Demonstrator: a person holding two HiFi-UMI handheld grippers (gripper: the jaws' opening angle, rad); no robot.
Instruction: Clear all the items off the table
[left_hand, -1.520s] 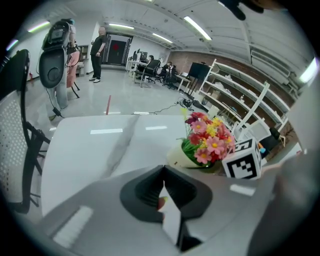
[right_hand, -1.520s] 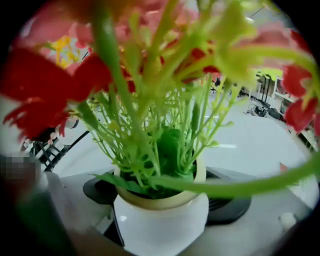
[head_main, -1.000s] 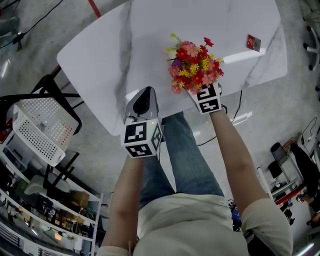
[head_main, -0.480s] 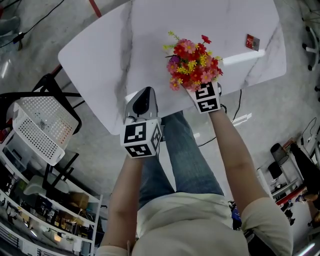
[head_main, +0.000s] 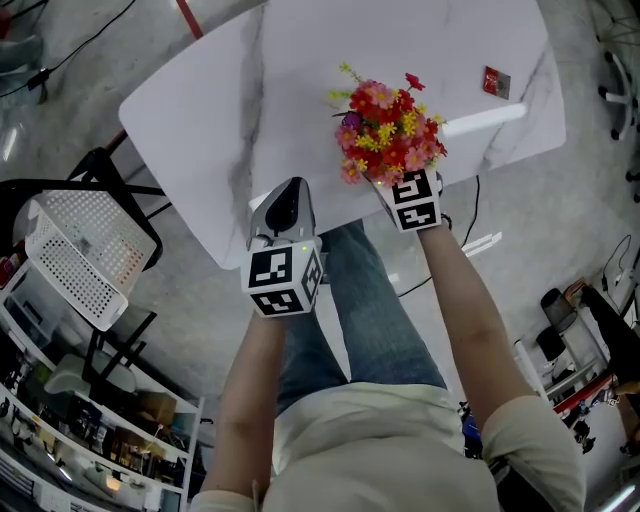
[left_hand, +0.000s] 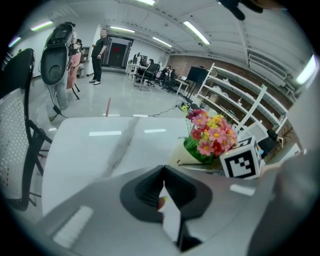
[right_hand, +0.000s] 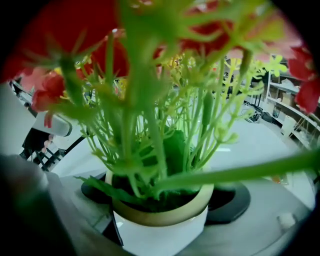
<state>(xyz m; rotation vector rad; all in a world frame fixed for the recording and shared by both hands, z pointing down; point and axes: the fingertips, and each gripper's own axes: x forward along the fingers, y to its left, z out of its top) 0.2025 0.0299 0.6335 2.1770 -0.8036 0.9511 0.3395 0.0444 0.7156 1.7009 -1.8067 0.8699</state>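
Left tongs (left_hand: 161, 172) closed, right tongs (right_hand: 161, 199) clamped

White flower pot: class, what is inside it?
Green stems and leaves rise from the white pot, topped by red, pink and yellow flowers. Foliage covers the dark filling, hiding the pot's bottom.

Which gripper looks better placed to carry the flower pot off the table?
The right gripper: its jaws close on either side of the white flower pot. The left gripper is shut with nothing in it, off to the pot's side at the table edge.
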